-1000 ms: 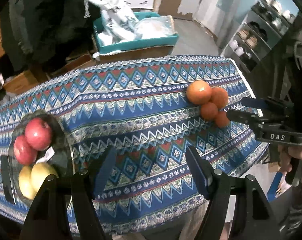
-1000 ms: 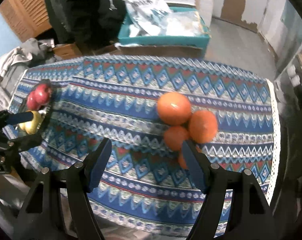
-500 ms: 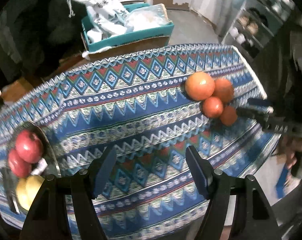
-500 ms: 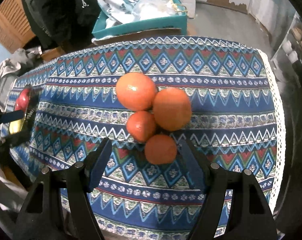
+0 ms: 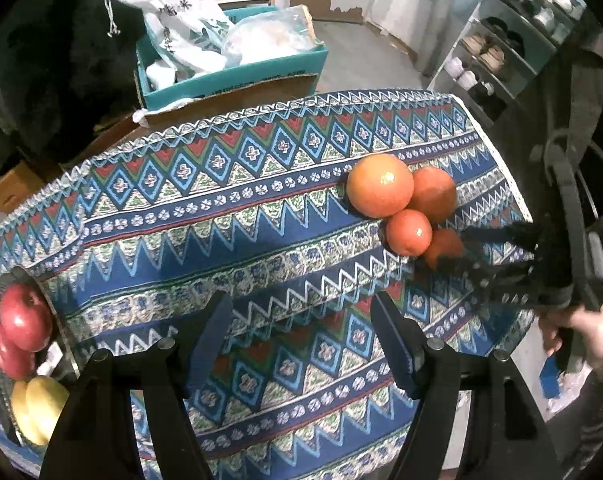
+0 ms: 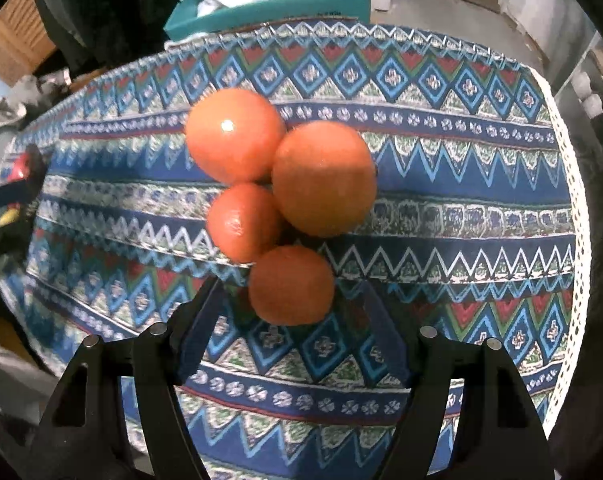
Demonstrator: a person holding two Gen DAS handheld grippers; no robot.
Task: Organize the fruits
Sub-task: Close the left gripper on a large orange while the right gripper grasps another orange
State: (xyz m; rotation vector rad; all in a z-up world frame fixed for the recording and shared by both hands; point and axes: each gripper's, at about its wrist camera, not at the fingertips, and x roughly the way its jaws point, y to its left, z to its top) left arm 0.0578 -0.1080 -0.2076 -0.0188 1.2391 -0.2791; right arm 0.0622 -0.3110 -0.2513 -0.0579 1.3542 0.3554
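Patterned tablecloth [image 5: 261, 216] is carrying four oranges [image 6: 289, 284] in one cluster, not yet sorted.

Apples [image 5: 25, 322] and yellow fruits [image 5: 37, 404] are already lying in the dark bowl [image 5: 5, 284] at the left edge. I am narrowing my right gripper [image 6: 289, 324] around the nearest orange, pads not pressing it; my left gripper [image 5: 301, 344] is standing spread over bare cloth, holding nothing.

Woven patterned tablecloth [image 6: 481, 216] with lace edge, glossy orange [image 6: 233, 132], glossy red apple [image 5: 25, 320], matt black plastic claw [image 6: 289, 312]
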